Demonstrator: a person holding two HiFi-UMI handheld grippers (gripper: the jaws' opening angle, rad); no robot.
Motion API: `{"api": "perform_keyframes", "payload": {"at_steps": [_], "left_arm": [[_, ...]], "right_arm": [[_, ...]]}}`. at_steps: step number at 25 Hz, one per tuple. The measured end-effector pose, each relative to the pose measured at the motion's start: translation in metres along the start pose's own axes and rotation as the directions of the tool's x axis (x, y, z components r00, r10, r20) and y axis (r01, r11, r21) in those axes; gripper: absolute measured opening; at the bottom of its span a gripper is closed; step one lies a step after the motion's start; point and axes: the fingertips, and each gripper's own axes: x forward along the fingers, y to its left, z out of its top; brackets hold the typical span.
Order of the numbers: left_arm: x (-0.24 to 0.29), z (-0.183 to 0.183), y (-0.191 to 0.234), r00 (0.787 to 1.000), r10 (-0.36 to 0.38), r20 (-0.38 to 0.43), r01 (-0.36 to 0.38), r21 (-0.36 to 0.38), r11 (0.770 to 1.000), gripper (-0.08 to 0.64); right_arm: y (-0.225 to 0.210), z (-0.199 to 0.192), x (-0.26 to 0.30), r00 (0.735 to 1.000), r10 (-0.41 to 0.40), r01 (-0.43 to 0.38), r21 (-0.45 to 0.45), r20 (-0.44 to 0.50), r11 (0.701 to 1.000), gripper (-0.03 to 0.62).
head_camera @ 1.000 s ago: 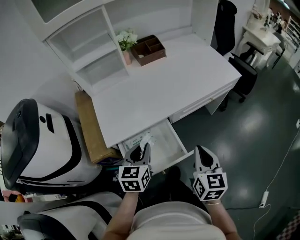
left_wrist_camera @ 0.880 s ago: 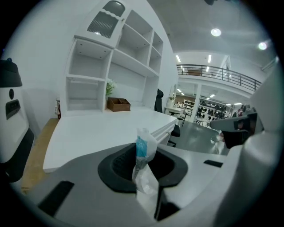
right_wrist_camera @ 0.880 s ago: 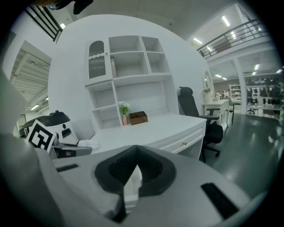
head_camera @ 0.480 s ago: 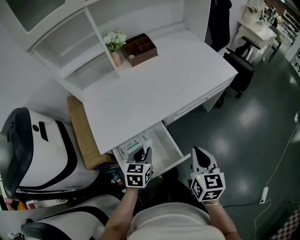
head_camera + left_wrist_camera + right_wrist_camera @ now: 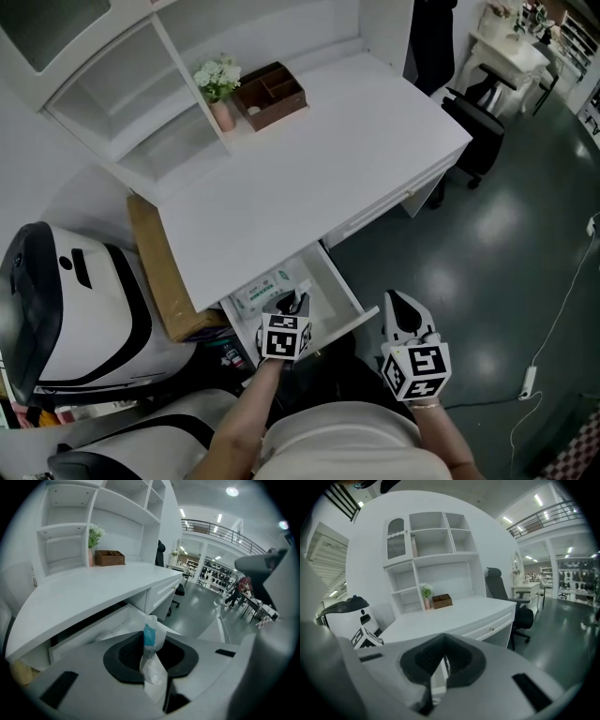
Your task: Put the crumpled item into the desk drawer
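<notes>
Now, left gripper (image 5: 292,303): pinches crumpled item (image 5: 151,654) between narrow jaws, white wrapper sticking up past the tips.
drawer (image 5: 335,277): stands open just ahead of and below left gripper; holds a white packet (image 5: 262,292) beyond the tips.
right gripper (image 5: 397,302): hangs to the right of the drawer front, jaws together, empty.
desk top (image 5: 319,169): overhangs the drawer's back, farther ahead.
cardboard box (image 5: 161,272): leans to the left of left gripper.

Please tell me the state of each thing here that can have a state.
desk drawer: pulled open
left gripper: shut on crumpled wrapper
crumpled wrapper: held, not released
right gripper: jaws nearly together, empty
side drawer: closed
flower vase: upright
</notes>
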Motion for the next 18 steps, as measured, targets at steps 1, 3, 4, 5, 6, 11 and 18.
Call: {"api": "perform_keyframes", "payload": {"at_steps": [1, 3, 4, 5, 6, 11, 18], "left_arm": [[0.005, -0.003, -0.002, 1.000, -0.005, -0.018, 0.005, 0.007, 1.000, 0.060], [0.014, -0.009, -0.004, 0.998, -0.015, -0.059, 0.016, 0.021, 1.000, 0.060], [0.018, -0.012, -0.005, 0.997, -0.018, -0.075, 0.020, 0.030, 0.999, 0.060], [0.021, -0.013, -0.006, 0.996, -0.019, -0.086, 0.022, 0.038, 0.999, 0.061], [0.025, -0.015, -0.005, 0.995, -0.019, -0.094, 0.023, 0.044, 0.999, 0.061], [0.040, -0.025, -0.006, 0.986, -0.026, -0.164, 0.041, 0.085, 0.996, 0.061], [0.055, -0.043, -0.002, 0.966, -0.015, -0.260, 0.054, 0.144, 0.988, 0.061]], "right_arm": [[-0.002, 0.000, 0.000, 1.000, -0.002, 0.002, 0.001, -0.001, 1.000, 0.002], [-0.004, -0.001, 0.001, 1.000, -0.005, 0.005, 0.003, -0.005, 1.000, 0.002], [-0.005, -0.001, 0.002, 1.000, -0.006, 0.006, 0.004, -0.007, 1.000, 0.002], [-0.005, -0.001, 0.002, 1.000, -0.006, 0.006, 0.005, -0.009, 1.000, 0.002], [-0.006, -0.001, 0.002, 1.000, -0.006, 0.006, 0.006, -0.012, 1.000, 0.002], [-0.009, -0.003, 0.002, 1.000, -0.002, 0.002, 0.007, -0.020, 1.000, 0.002], [-0.010, -0.010, 0.000, 0.999, 0.001, -0.001, 0.006, -0.037, 1.000, 0.002]]}}
